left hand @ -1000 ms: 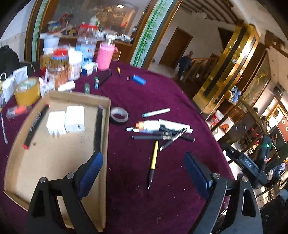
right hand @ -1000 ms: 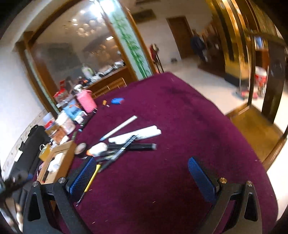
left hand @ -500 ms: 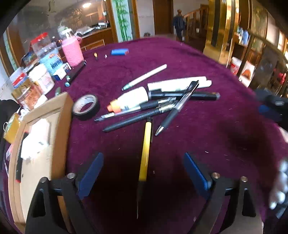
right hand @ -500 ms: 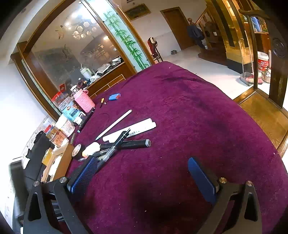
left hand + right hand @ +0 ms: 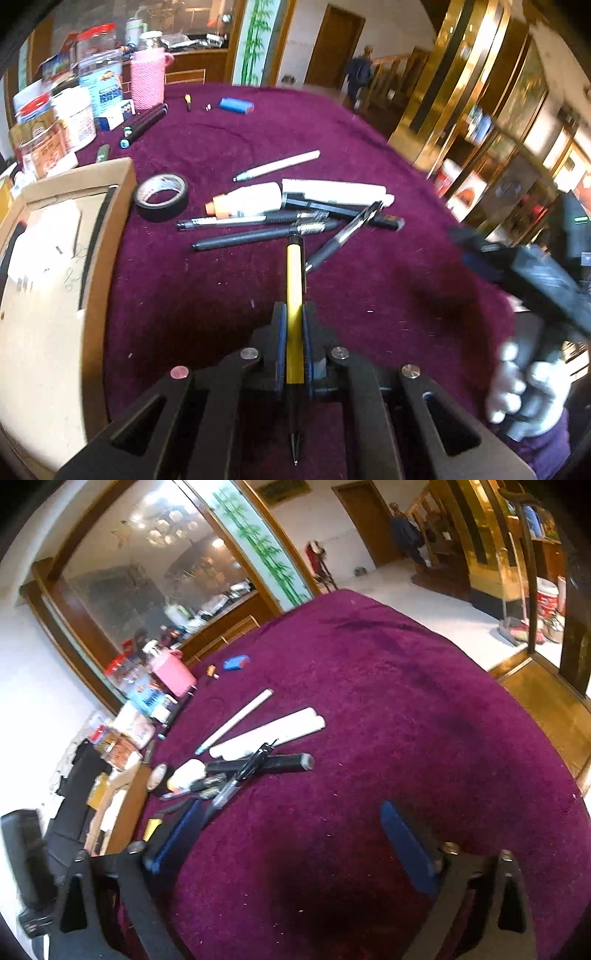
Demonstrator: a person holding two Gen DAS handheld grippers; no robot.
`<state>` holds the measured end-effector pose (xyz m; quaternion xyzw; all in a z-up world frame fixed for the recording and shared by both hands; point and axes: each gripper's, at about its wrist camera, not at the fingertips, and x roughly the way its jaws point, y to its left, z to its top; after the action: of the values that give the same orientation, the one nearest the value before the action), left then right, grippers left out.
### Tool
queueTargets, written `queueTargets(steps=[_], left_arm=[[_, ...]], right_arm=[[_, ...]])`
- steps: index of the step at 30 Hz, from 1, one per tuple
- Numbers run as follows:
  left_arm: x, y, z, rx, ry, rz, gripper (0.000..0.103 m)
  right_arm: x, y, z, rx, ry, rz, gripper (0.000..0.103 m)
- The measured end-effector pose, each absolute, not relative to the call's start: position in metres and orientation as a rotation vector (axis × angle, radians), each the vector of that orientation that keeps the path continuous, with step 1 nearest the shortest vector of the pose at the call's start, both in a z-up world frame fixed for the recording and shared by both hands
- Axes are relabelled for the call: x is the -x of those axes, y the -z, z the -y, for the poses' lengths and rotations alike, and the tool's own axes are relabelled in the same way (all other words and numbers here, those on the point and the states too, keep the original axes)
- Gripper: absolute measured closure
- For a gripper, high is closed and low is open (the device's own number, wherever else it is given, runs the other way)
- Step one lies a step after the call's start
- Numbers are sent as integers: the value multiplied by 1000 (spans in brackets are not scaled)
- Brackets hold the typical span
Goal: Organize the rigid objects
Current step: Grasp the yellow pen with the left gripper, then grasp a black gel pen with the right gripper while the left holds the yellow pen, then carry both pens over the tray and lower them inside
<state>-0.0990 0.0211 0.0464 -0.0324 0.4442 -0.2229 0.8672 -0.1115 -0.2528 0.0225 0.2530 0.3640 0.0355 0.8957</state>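
Left claw (image 5: 294, 325) clenched on the yellow pen (image 5: 294, 280) — right claw (image 5: 291, 830) empty, its jaws closing — above the purple surface (image 5: 369, 701).

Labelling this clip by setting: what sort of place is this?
Probably a restaurant or hotel dining hall: a big round table in purple cloth, gilded pillars, and a bamboo-painted panel.

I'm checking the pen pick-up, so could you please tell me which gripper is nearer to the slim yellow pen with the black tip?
Left. The left gripper is shut on the slim yellow pen; the right gripper, jaws closing on nothing, hovers beside it.
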Motion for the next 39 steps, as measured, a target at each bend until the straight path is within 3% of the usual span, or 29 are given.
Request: queueTargets(steps=[6,8,15,18,19,22,25,39], left_arm=[[117,-68,-55,175,513,-855,95],[121,-71,-66,205,517,-849,95],[128,-74,-101,231,484,-820,95],[126,-73,-115,251,464,-818,95],[125,-72,-119,261,459,-819,95],[123,-70,-131,288,445,-817,95],[123,-68,-141,306,431,-818,95],[127,-75,-184,367,354,-799,95]], right_arm=[[88,-29,219,-529,-145,-855,27],[75,-25,209,-527,-136,-900,37],[37,2,196,-698,-115,-997,47],[26,2,186,-657,-43,-999,62],[24,1,182,-625,-14,-1002,76],[24,0,180,-606,10,-987,77],[32,0,185,-629,-16,-972,91],[75,-45,177,-663,-224,-868,91]])
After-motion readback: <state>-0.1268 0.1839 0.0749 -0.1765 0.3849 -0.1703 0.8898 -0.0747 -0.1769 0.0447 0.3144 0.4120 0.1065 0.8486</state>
